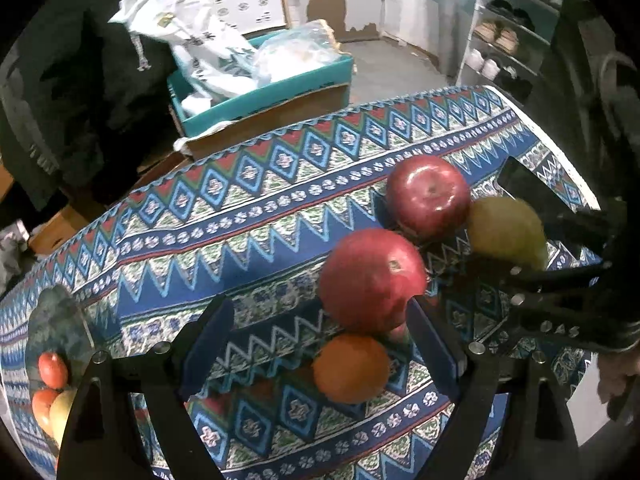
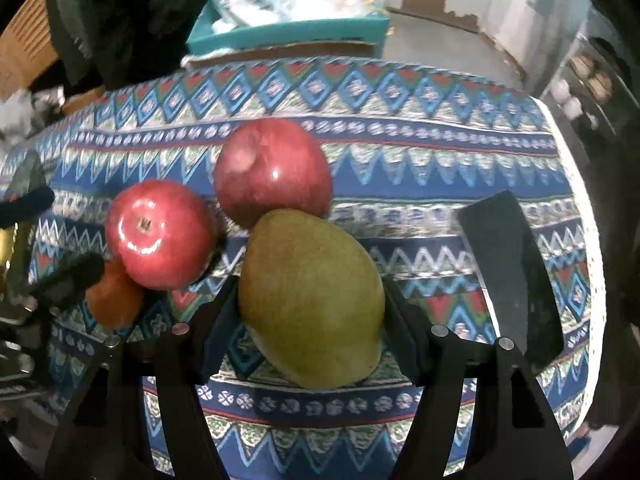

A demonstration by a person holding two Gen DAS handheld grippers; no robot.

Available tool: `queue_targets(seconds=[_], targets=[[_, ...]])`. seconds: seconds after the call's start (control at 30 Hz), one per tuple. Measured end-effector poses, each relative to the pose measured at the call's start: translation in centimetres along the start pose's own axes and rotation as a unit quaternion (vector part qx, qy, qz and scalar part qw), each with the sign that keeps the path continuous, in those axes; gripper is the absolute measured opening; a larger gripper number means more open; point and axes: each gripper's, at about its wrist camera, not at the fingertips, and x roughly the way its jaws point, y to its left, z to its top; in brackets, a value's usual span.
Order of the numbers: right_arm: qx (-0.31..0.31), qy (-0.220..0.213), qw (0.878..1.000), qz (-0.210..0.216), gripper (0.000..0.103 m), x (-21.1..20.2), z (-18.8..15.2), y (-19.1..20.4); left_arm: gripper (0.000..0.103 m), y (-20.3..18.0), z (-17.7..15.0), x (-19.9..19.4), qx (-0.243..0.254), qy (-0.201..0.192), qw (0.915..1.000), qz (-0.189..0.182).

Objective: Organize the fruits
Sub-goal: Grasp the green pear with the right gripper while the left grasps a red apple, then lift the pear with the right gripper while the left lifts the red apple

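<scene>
Right gripper (image 2: pixel 310 316) has its two black fingers sitting either side of the big yellow-green pear (image 2: pixel 310 300), pads touching or very nearly touching its flanks, so I'd call it closed on the pear, though I can't tell if the fruit is lifted off or resting on the cloth. Makes sense to grab it across the belly like that, since the fat middle is the only part that won't squirt out. Left gripper (image 1: pixel 320 344) is spread wide with nothing in it, and the small orange citrus fruit (image 1: pixel 351 368) plus the nearer shiny red apple (image 1: pixel 372 278) sit in the gap between its fingers; my guess is it's lining up on the orange, because the apple looks too wide for an easy pinch from that angle. All four loose fruits are bunched together toward the right end of the table, on the blue zigzag-patterned tablecloth (image 1: pixel 224 216): the farther dark red apple (image 1: pixel 428 196) touches the pear, the nearer one leans over the orange. Over at the left edge of the table there's a greenish glass plate (image 1: pixel 60 320) already holding a few fruits, reddish, orange and pale yellow, so that's probably where everything is headed. A flat black rectangular thing (image 2: pixel 516 276) lies near the right edge, can't tell what it is. Watch the apples, they could roll when the pear goes.
</scene>
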Motion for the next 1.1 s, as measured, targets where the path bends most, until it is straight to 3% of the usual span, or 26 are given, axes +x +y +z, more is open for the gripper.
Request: queue_targets(seconds=[0.43, 0.73, 0.87, 1.1], targets=[[0.037, -0.022, 0.999, -0.011, 0.068, -1.2, 0.4, -2.1, 0.089, -1.0, 0.4, 3.2, -0.011, 0.036, 0.9985, -0.038], [0.033, -0.021, 0.999, -0.016, 0.068, -0.9, 0.3, -1.7, 0.089, -2.0, 0.9, 4.3, -0.003, 0.041, 0.9987, -0.029], [0.032, -0.022, 0.999, -0.017, 0.068, -1.0, 0.3, -1.6, 0.077, -2.2, 0.9, 5.1, -0.006, 0.051, 0.9976, -0.047], [0.031, -0.022, 0.999, -0.018, 0.069, -1.2, 0.4, -1.6, 0.076, -2.0, 1.0, 4.9, -0.025, 0.055, 0.9973, -0.042]])
